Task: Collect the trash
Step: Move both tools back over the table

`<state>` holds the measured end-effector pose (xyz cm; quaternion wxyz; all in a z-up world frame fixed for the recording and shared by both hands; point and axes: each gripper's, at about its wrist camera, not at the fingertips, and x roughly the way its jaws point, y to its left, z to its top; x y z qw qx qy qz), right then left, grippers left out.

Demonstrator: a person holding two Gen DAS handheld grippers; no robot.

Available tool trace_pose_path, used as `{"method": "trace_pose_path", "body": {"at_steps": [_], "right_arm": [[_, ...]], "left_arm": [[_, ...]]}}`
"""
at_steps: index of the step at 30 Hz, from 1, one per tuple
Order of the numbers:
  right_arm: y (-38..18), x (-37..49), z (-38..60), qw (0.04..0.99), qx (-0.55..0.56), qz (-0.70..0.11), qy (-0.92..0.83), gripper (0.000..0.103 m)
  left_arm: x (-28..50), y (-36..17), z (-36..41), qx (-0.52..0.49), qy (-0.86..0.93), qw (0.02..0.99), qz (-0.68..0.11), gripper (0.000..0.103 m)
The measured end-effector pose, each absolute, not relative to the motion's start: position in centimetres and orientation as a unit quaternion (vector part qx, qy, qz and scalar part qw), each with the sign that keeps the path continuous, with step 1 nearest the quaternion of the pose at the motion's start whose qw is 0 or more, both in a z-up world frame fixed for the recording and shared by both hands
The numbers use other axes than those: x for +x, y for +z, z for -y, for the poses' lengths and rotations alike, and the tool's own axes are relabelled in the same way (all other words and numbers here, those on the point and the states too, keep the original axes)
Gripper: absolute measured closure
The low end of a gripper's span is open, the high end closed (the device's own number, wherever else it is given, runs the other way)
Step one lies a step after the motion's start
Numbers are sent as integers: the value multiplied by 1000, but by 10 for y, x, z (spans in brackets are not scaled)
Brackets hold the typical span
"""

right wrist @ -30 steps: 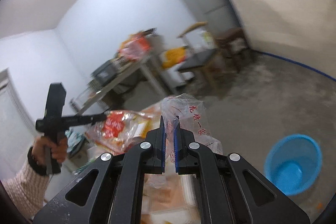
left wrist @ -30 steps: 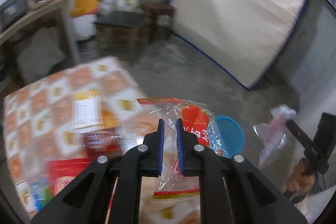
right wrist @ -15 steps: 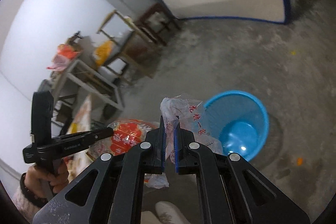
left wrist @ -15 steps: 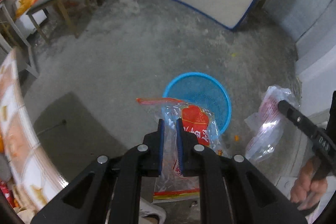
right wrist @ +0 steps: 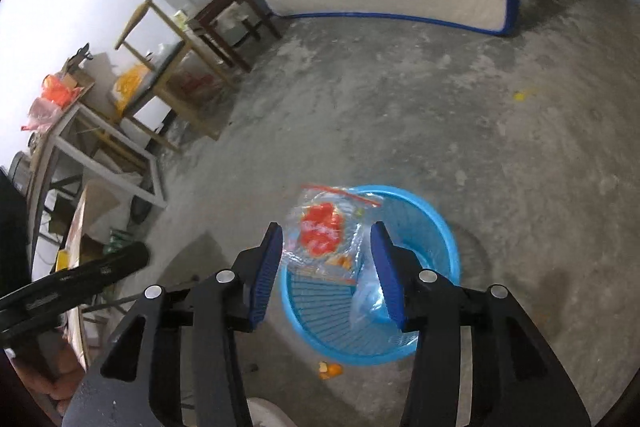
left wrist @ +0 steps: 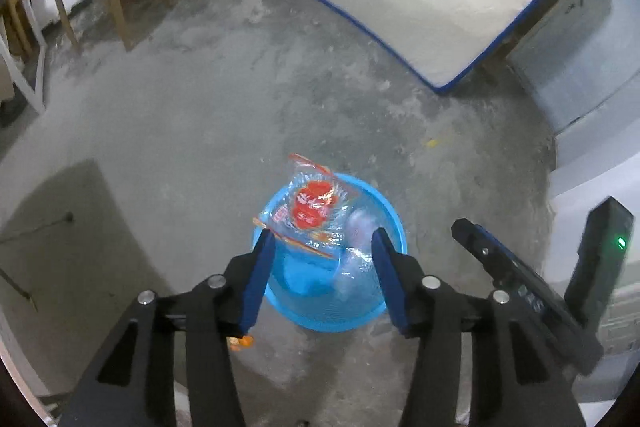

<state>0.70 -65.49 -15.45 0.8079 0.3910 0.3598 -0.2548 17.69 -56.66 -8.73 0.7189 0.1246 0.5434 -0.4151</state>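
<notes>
Both hand-held grippers hover above the round blue plastic mesh basket [left wrist: 332,311] on the concrete floor: left hand-held gripper [left wrist: 323,247] with blue pads apart, jaws just having opened, nothing pinched; right hand-held gripper [right wrist: 326,247] likewise apart, jaws just having opened, nothing clamped. Below the left one, dropping at the far rim of the basket, a clear crinkled plastic bag with a red printed label and red zip strip [left wrist: 314,213], loose and partly inside. Just right of it, deeper in the basket, a second clear plastic bag [right wrist: 366,297], blurred. Judging by this: two pieces as good as binned. Left to do, seemingly: a small orange scrap [right wrist: 331,369] on the floor just beside the near wall of the basket, a yellow fleck [right wrist: 520,95] well beyond the basket, and whatever remains on the tabletop [right wrist: 74,247] left of the basket.
</notes>
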Motion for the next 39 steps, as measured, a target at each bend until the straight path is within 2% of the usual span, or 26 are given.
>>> {"method": "trace_pose_path", "body": {"at_steps": [7, 11, 16, 18, 21, 26, 30, 32, 35, 39], "right_arm": [[-143, -11, 642, 817, 382, -345, -260, 58], [-129, -19, 622, 829, 362, -345, -251, 57], [-105, -29, 583, 847, 340, -340, -228, 45], [-91, -30, 562, 856, 324, -339, -216, 33], [-69, -29, 533, 870, 293, -342, -203, 21], [-39, -12, 485, 887, 224, -359, -182, 8], [-16, 9, 437, 900, 157, -370, -167, 8], [-10, 19, 414, 905, 128, -373, -163, 8], [-6, 36, 377, 906, 69, -385, -160, 8], [0, 53, 330, 912, 11, -387, -133, 8]], "left_arm": [[171, -41, 529, 116, -449, 724, -511, 53], [161, 0, 488, 112, -473, 730, -481, 44], [142, 53, 390, 64, -482, 759, -434, 27], [133, 61, 349, 45, -476, 768, -427, 22], [119, 62, 292, 23, -446, 788, -423, 18], [88, 45, 217, 46, -381, 827, -411, 16], [71, 29, 174, 72, -342, 845, -406, 15], [65, 21, 148, 76, -324, 850, -407, 9], [60, 10, 121, 77, -301, 858, -409, 6], [60, 1, 76, 31, -276, 864, -419, 6]]}}
